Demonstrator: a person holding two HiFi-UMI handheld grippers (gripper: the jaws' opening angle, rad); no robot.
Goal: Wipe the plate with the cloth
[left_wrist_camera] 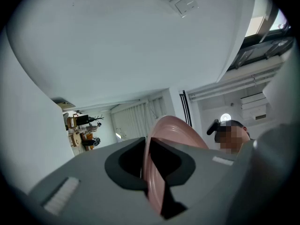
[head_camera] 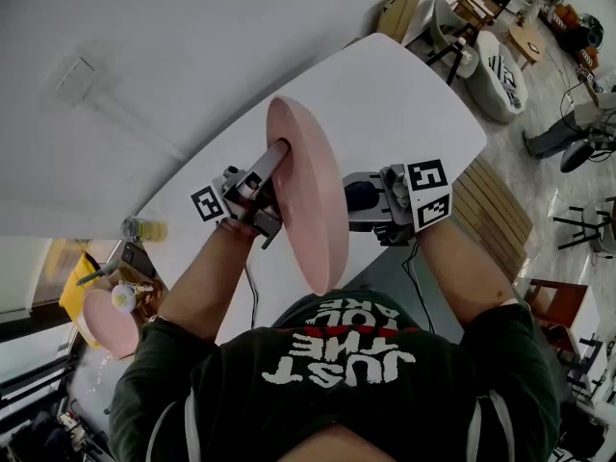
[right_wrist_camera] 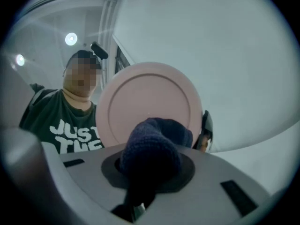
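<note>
The left gripper (head_camera: 277, 154) is clamped on the rim of the pink plate (head_camera: 310, 200) and holds it upright on edge in the middle of the frame, over the white table (head_camera: 404, 94). Just to its right, the right gripper (head_camera: 366, 205) has its 2 jaws clenched on a bunched dark blue cloth (head_camera: 360, 194). The cloth is close to the plate's face, but I cannot tell whether it touches.

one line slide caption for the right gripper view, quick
The right gripper, shut on a dark blue cloth, faces the flat side of the upright pink plate.
</note>
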